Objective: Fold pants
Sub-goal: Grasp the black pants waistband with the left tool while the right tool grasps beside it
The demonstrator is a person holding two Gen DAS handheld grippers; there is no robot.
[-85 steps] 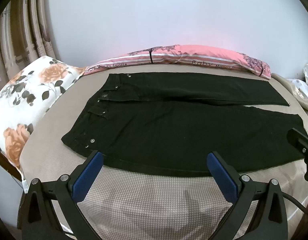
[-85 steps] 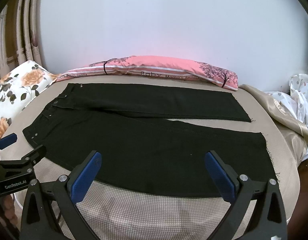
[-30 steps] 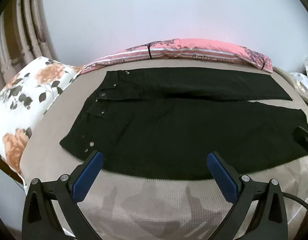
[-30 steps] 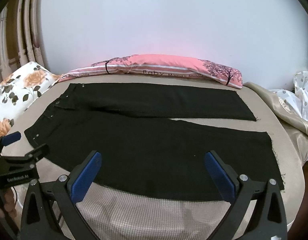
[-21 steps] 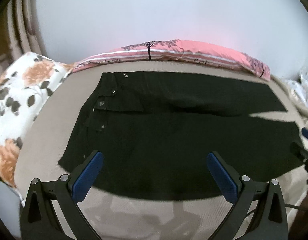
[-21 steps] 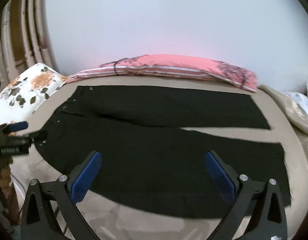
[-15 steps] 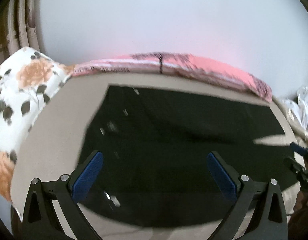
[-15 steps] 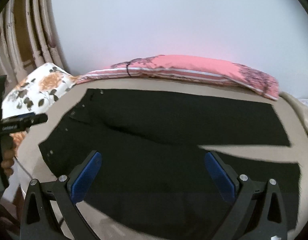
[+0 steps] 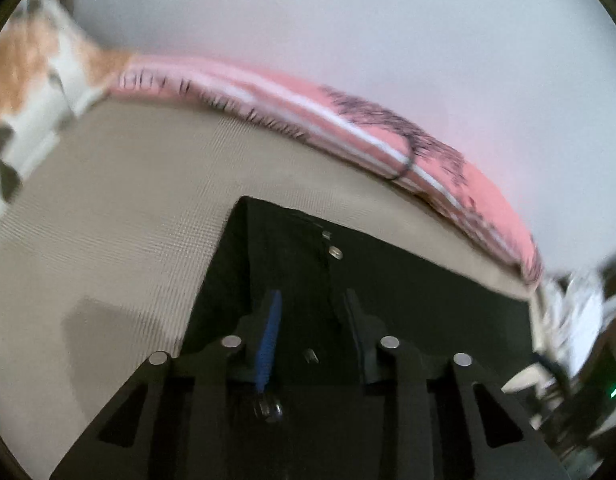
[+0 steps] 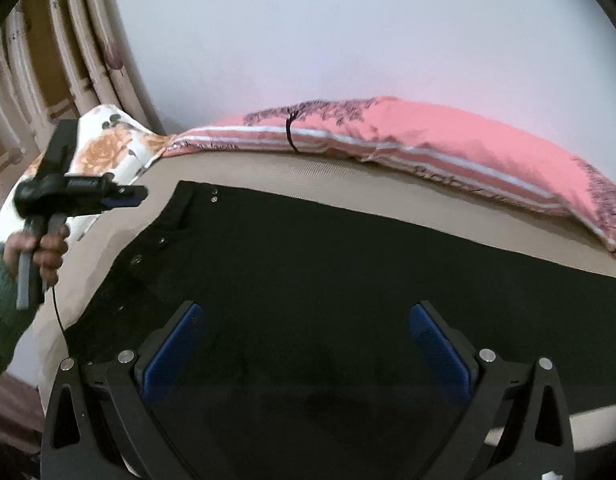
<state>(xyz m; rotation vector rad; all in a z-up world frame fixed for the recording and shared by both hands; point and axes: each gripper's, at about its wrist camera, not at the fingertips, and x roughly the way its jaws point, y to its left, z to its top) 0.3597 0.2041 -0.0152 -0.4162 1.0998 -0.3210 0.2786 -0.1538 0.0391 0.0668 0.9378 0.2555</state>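
Black denim pants [image 10: 328,256] lie flat, full length, on the beige bed cover [image 9: 128,208], legs side by side and not yet folded.

- Left gripper [image 9: 312,300]: jaws have just been closing and now stand a narrow gap apart. Nothing is pinched between them. The waistband with its metal button [image 9: 336,252] lies just ahead of the tips, apparently below them. In the right wrist view a hand [image 10: 44,248] holds this gripper clear of the cloth, beside the waist corner.
- Right gripper [image 10: 304,320]: jaws wide apart and empty, with leg fabric showing between and ahead of them.
- Pink bolster [image 10: 428,136] lies well beyond the jaws, past the far leg.

Step in hand: reaching for grip points, probably for the first lengthwise fold. Next, each gripper needs to come down onto an edge and clamp it. The blur in the left view leaves it unclear whether the tips touch the cloth.
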